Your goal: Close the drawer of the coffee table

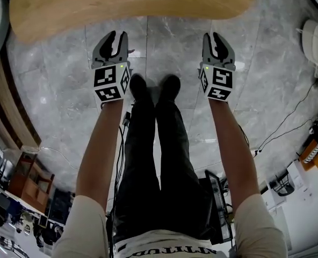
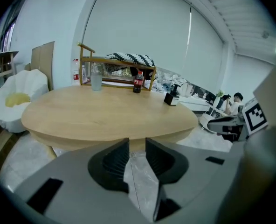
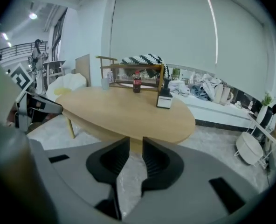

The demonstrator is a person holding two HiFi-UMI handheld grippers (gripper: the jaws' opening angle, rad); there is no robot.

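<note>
Pale wood, smooth and oval: the coffee table [image 1: 132,7] tops the head view over grey marbled floor [image 1: 175,42], with the left gripper [image 1: 118,36] and right gripper [image 1: 212,37] just short of its rim. Left gripper view: ribbed jaws apart, empty, and a bottle [image 2: 137,82] on the tabletop. Right gripper view: jaws narrowly apart, empty. The drawer can't be made out.

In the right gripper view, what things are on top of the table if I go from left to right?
On the wooden table: clear cup → dark bottle with a red label → black-and-white box.
</note>
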